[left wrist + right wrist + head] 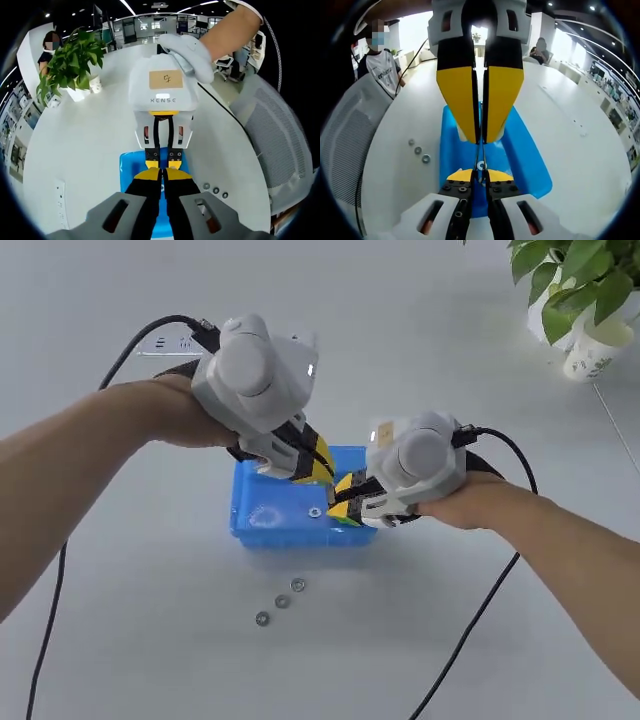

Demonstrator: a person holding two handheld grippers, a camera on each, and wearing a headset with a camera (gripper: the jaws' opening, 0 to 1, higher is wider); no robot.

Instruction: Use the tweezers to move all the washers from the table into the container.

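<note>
Three washers (282, 601) lie in a short diagonal row on the white table (120, 660), just in front of the blue container (250, 530) and well below both sets of jaws. One more washer (315, 512) rests on the container floor, close under the gripper tips. A faint ring-shaped mark at the left of the floor is too indistinct to identify.

The left gripper (318, 468) and the right gripper (345, 502) face each other tip to tip above the right half of the container. In the right gripper view, the left gripper (480, 135) descends from the top with its yellow pads nearly together, and the right gripper (480, 175) has its own tips drawn narrow. A thin metal strip, apparently the tweezers (480, 159), runs between the two sets of tips and seems pinched at both ends.

In the left gripper view, the left gripper (161, 175) has its jaws closed to a slit, meeting the right gripper (163, 156) over the container (127, 167). The row of washers (216, 190) sits on the table to the right of it.

A potted plant (580, 300) stands at the far right of the table.
</note>
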